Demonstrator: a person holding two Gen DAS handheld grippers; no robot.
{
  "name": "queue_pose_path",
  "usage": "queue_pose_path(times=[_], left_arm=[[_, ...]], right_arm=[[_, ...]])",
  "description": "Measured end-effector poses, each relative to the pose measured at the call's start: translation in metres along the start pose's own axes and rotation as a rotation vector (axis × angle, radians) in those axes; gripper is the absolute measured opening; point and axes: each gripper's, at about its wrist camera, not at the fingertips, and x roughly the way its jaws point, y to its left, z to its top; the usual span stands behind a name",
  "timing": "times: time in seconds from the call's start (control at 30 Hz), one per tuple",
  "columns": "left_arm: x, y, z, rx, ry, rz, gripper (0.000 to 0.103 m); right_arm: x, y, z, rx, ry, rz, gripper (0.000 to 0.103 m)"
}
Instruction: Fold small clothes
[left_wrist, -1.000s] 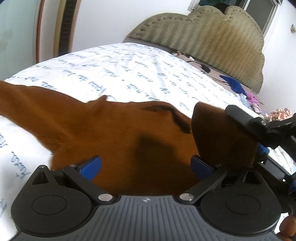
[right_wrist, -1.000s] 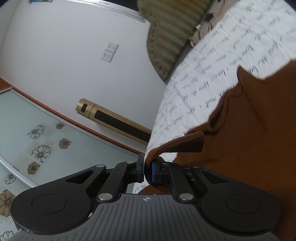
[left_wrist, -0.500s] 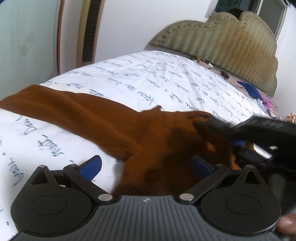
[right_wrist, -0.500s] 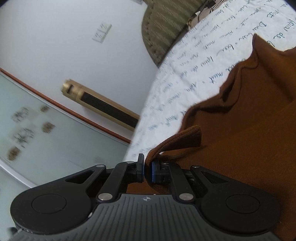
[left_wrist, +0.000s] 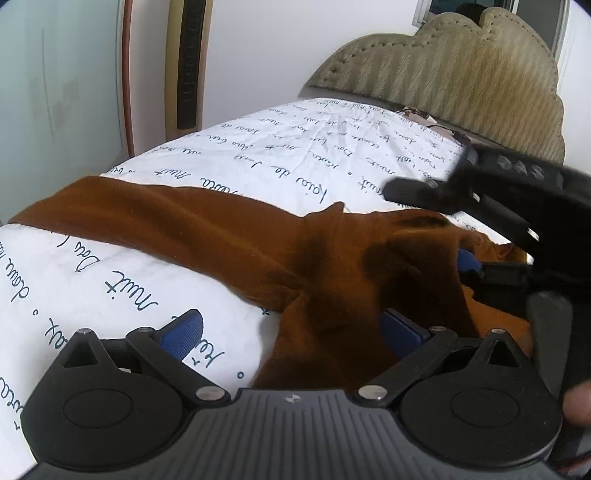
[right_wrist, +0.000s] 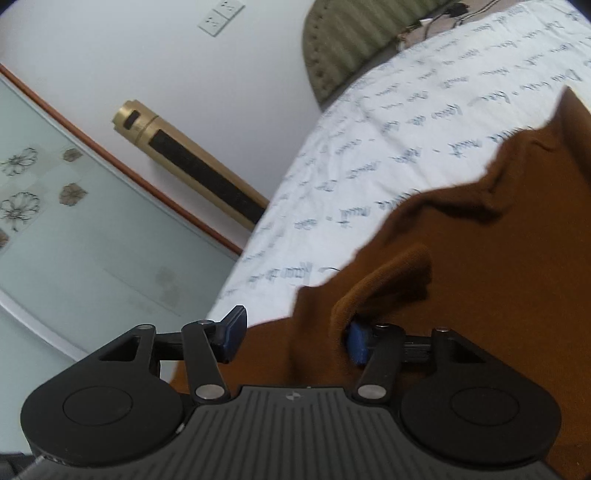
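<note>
A brown garment (left_wrist: 229, 236) lies on the white script-printed bed sheet (left_wrist: 295, 162), one long part stretching left and a bunched part near me. My left gripper (left_wrist: 291, 332) is open, low over the garment's near edge, holding nothing. My right gripper (right_wrist: 291, 334) is open; a folded cuff (right_wrist: 384, 280) of the brown garment (right_wrist: 480, 258) rests against its right pad (right_wrist: 356, 341), not pinched. The right gripper also shows in the left wrist view (left_wrist: 469, 254), just right of the bunched cloth.
A padded olive headboard (left_wrist: 443, 70) stands at the bed's far end, with small items (left_wrist: 428, 118) at its foot. A gold tower appliance (right_wrist: 192, 162) and a frosted glass door (right_wrist: 55, 206) stand by the wall left of the bed (right_wrist: 406, 110).
My right gripper has opened and let go of the cuff it pinched. The garment has dropped onto the sheet. The left gripper has stayed open, with more sheet now in view.
</note>
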Motion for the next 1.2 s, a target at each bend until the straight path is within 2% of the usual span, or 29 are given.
queue_pose_path(times=[0.07,0.13,0.17,0.23,0.3,0.43,0.57,0.67,0.77,0.97,1.03,1.1,1.2], left_arm=[[-0.003,-0.001,0.0,0.004,-0.004,0.003,0.103],[-0.007,0.001,-0.002,0.003,-0.011,0.004,0.103],[-0.008,0.004,-0.003,-0.002,-0.011,0.009,0.103],[-0.008,0.011,-0.004,-0.022,-0.013,0.008,0.103],[-0.007,0.018,-0.004,-0.042,-0.003,0.015,0.103],[-0.008,0.028,-0.006,-0.081,0.002,0.013,0.103],[-0.012,0.031,-0.007,-0.087,-0.001,0.004,0.103],[-0.011,0.025,0.001,-0.093,-0.004,-0.022,0.103],[-0.003,0.003,0.011,-0.044,-0.014,-0.036,0.103],[0.035,-0.047,0.012,0.092,-0.019,-0.041,0.103],[0.05,-0.059,0.008,0.138,0.004,-0.013,0.103],[0.062,-0.064,0.004,0.161,0.023,0.035,0.103],[0.078,-0.061,-0.001,0.162,0.052,0.066,0.103]], right_arm=[[0.008,0.009,0.003,-0.043,0.032,-0.073,0.068],[0.014,0.023,0.0,-0.129,0.048,-0.194,0.068],[0.016,0.032,-0.003,-0.186,0.05,-0.215,0.068],[0.012,0.042,-0.008,-0.225,0.049,-0.207,0.068],[0.003,0.047,-0.008,-0.201,0.03,-0.163,0.068],[-0.003,0.051,-0.002,-0.074,0.094,0.012,0.068],[-0.023,0.059,-0.001,-0.157,0.019,-0.073,0.068],[-0.05,0.033,0.002,-0.107,-0.041,-0.099,0.068],[-0.085,-0.007,-0.002,-0.053,-0.125,-0.197,0.068],[-0.134,-0.104,-0.004,0.153,-0.172,-0.344,0.068],[-0.151,-0.13,-0.003,0.192,-0.193,-0.397,0.064],[-0.171,-0.152,-0.002,0.212,-0.223,-0.442,0.046],[-0.205,-0.182,-0.003,0.276,-0.295,-0.478,0.041]])
